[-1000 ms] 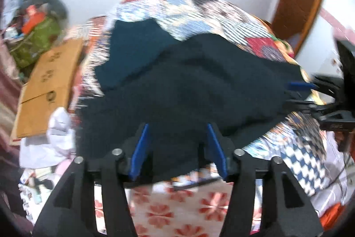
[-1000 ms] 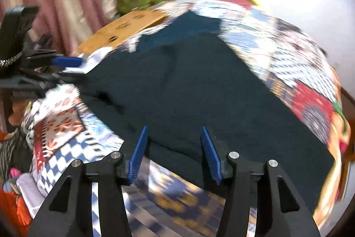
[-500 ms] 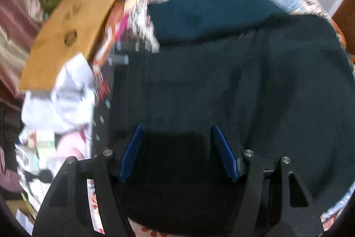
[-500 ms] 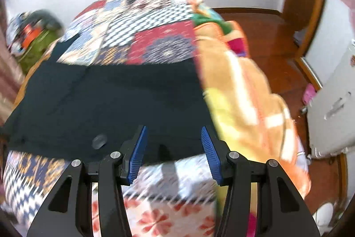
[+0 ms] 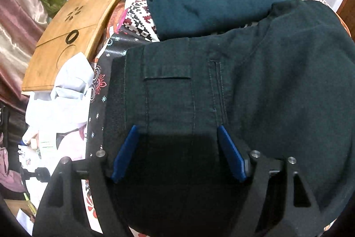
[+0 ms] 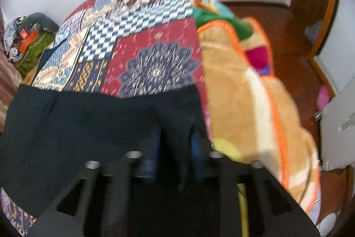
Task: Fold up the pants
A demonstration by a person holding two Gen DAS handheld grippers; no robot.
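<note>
While the dark pants (image 5: 255, 86) lie spread on the bed (image 6: 155, 54), the left gripper (image 5: 177, 152) points down at them with its fingers far apart and opening wider, the waistband and a pocket just ahead of the tips and nothing pinched. The right gripper (image 6: 175, 141) is closing its blurred blue fingers on a fold at the pants' edge, but a firm pinch cannot be told. A second ago both grippers were higher and the right one's fingers stood wide apart over the pants' middle.
</note>
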